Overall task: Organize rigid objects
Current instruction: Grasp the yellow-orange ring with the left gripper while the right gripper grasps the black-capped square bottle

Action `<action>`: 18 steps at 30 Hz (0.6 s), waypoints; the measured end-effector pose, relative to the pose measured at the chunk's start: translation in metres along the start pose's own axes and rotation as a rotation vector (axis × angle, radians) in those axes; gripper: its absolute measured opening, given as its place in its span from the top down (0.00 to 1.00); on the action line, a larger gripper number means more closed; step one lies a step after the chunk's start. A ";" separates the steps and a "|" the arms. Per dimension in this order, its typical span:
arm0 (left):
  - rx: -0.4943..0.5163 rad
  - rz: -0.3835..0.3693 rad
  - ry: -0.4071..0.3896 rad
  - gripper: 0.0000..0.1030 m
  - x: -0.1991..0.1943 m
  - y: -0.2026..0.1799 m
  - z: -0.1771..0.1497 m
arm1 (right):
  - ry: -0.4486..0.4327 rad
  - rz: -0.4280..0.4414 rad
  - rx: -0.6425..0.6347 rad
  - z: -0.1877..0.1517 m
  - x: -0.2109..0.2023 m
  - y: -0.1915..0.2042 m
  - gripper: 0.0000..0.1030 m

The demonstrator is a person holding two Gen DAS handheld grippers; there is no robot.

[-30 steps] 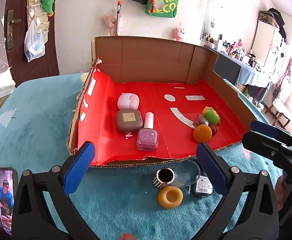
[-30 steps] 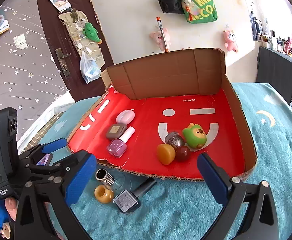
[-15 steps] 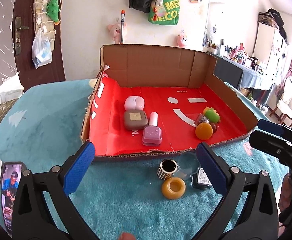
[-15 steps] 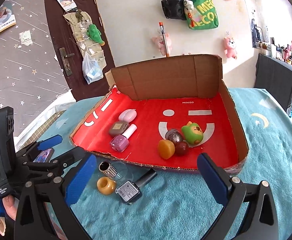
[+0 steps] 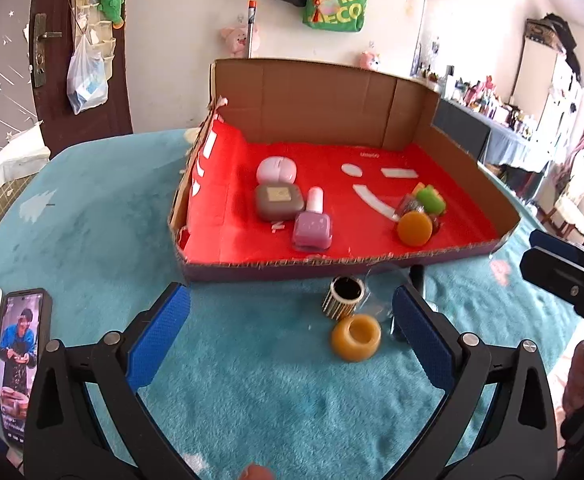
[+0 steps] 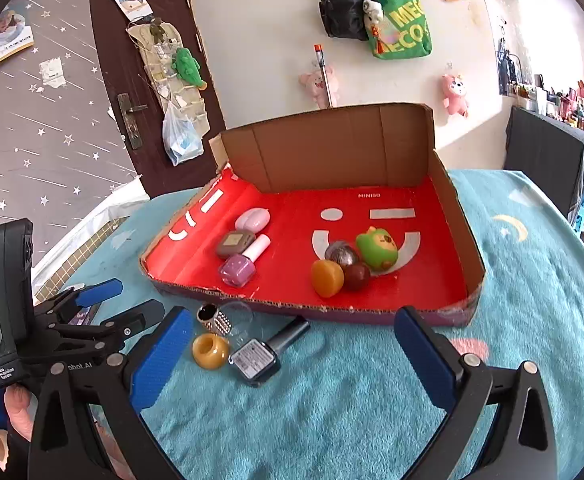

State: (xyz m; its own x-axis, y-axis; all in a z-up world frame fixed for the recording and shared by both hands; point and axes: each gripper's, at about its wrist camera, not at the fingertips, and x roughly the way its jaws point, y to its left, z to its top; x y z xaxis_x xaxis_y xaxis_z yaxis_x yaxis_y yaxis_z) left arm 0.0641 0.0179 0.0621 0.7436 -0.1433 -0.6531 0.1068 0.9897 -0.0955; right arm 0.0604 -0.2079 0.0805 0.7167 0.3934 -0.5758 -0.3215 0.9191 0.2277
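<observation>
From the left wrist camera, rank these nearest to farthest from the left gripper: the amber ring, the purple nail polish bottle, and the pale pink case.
Measured from the left gripper, open above the blanket:
1. Amber ring, on the blanket outside the box, right of centre.
2. Purple nail polish bottle, inside the box near its front edge.
3. Pale pink case, deeper in the box.

A lived-in home bedroom is showing here: plush pigs (image 6: 316, 82) and a green tote bag (image 6: 401, 26) are hanging on the wall, an organizer (image 6: 164, 68) is dangling from the brown door (image 6: 132, 80), and cosmetics are crowding a side shelf (image 5: 491, 110).
</observation>
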 end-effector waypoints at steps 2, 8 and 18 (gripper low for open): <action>0.001 -0.006 0.017 0.00 0.002 -0.001 -0.004 | 0.008 -0.002 0.004 -0.004 0.001 0.000 0.00; -0.012 -0.017 0.046 0.00 0.007 0.000 -0.012 | 0.027 -0.017 0.003 -0.014 0.003 0.000 0.00; -0.019 -0.034 0.087 0.00 0.017 0.004 -0.023 | 0.079 -0.029 0.024 -0.028 0.015 -0.005 0.05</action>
State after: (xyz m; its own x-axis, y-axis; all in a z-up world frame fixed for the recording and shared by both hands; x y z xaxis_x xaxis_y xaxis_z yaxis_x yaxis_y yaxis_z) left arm 0.0621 0.0196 0.0333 0.6795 -0.1774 -0.7119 0.1178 0.9841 -0.1328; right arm 0.0550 -0.2071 0.0488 0.6744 0.3644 -0.6421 -0.2858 0.9308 0.2281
